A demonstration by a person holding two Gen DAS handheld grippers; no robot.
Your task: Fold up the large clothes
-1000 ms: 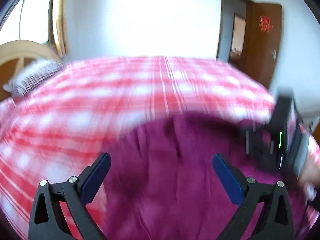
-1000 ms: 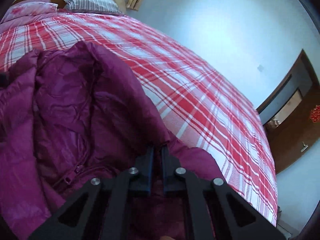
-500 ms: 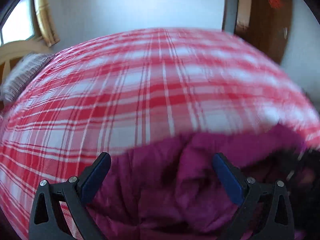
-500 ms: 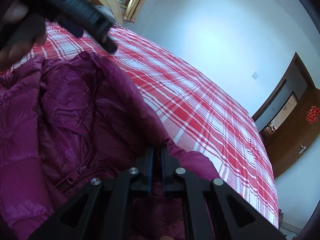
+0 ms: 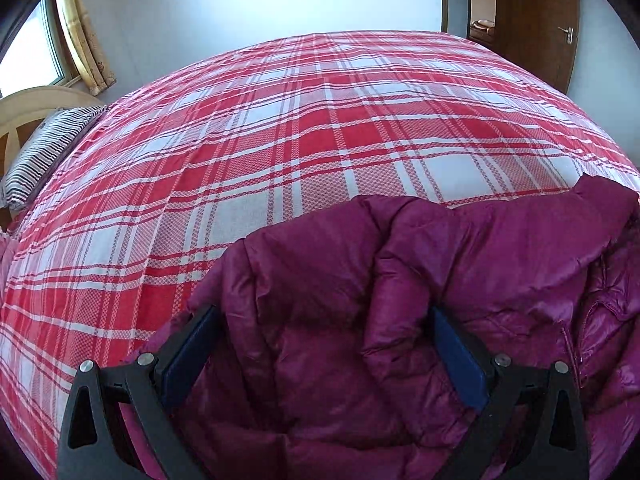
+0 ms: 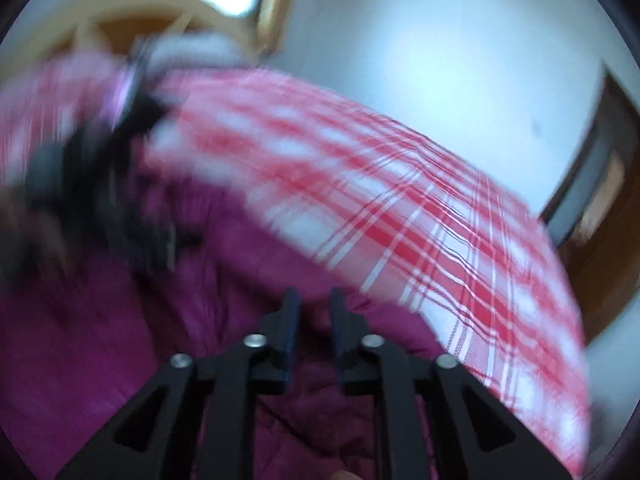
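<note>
From the left wrist, 1 purple down jacket (image 5: 400, 300) lies crumpled at the near edge of the plaid bed (image 5: 300, 120), its lower part cut off. The left gripper (image 5: 324, 344) stands wide open, straddling a jacket fold. 1 striped pillow (image 5: 44, 156) shows.

The right wrist view is badly blurred. The right gripper (image 6: 312, 320) is opening above the jacket (image 6: 120, 340), nothing visibly pinched.

The jacket (image 5: 400, 300) lies on the bed (image 5: 280, 140), at its near edge. The left gripper (image 5: 320, 352) is over the jacket, with a fold between its wide jaws. A pillow (image 5: 44, 156) lies at the far left, before the headboard (image 5: 24, 108). The door (image 5: 536, 20) stands behind the bed, at the right.
</note>
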